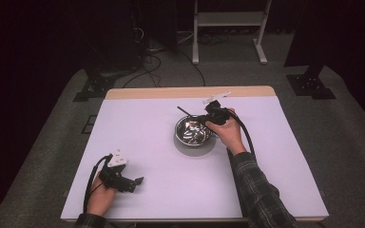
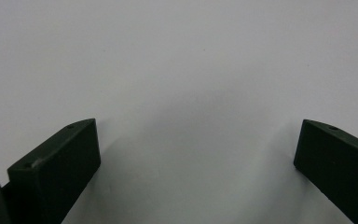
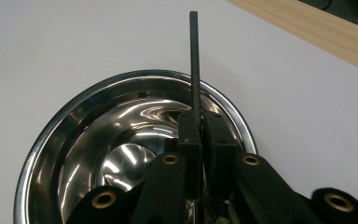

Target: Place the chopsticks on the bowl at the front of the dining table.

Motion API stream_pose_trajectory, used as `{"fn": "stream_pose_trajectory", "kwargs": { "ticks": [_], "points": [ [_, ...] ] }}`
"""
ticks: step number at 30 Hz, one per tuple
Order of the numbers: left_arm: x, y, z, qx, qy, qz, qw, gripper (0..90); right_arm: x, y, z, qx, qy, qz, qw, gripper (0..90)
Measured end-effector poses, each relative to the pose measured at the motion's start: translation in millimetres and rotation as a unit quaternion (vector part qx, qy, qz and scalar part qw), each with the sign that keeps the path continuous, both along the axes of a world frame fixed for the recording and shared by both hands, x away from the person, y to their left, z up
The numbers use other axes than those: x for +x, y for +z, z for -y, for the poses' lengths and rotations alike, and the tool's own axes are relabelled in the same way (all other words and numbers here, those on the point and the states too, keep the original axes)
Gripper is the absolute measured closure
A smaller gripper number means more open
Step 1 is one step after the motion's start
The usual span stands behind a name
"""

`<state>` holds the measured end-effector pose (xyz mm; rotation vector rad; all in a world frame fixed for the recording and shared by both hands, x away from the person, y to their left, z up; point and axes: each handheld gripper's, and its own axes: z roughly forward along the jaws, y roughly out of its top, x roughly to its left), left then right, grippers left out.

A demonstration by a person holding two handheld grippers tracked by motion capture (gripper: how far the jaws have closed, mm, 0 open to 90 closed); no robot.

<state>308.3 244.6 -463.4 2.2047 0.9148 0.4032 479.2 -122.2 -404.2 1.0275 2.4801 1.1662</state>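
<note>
At the centre of the high view a steel bowl sits on the white surface, nothing nearby. The right tongs hang over it, clamped on a thin black rod. The left tongs, lower left, stand apart.

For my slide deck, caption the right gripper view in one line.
Right gripper shut on a thin black rod, held above a shiny round steel bowl on the white table.

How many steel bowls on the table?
1. The steel bowl sits near the middle of the white table, under the right gripper, which clamps a thin black rod.
</note>
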Motion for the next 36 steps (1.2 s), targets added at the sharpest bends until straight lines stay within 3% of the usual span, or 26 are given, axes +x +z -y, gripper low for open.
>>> {"fn": "stream_pose_trajectory", "kwargs": {
  "ticks": [9, 12, 18, 23, 36],
  "points": [
    [0.0, 0.1, 0.0, 0.001, 0.000, 0.000, 1.0000, 0.0, 1.1, -3.3, -2.0, -0.002, -0.003, 0.001, 1.0000, 85.3],
    [-0.1, 0.1, 0.0, 0.001, 0.000, 0.000, 1.0000, 0.0, 0.7, -2.6, -2.1, 0.006, -0.005, 0.000, 1.0000, 76.1],
    [-0.2, 0.2, 0.0, 0.001, 0.000, -0.001, 1.0000, 0.0, -5.0, 7.6, 1.2, 0.019, -0.007, 0.013, 0.9997, 69.5],
    [-0.2, 0.2, 0.0, 0.001, 0.000, 0.000, 1.0000, 0.0, -11.0, 16.5, 7.7, 0.025, -0.006, 0.013, 0.9996, 68.9],
    [-0.2, 0.1, 0.1, 0.001, 0.000, 0.000, 1.0000, 0.0, -35.6, 33.2, 27.3, 0.024, -0.007, 0.038, 0.9990, 66.6]
  ]
}}
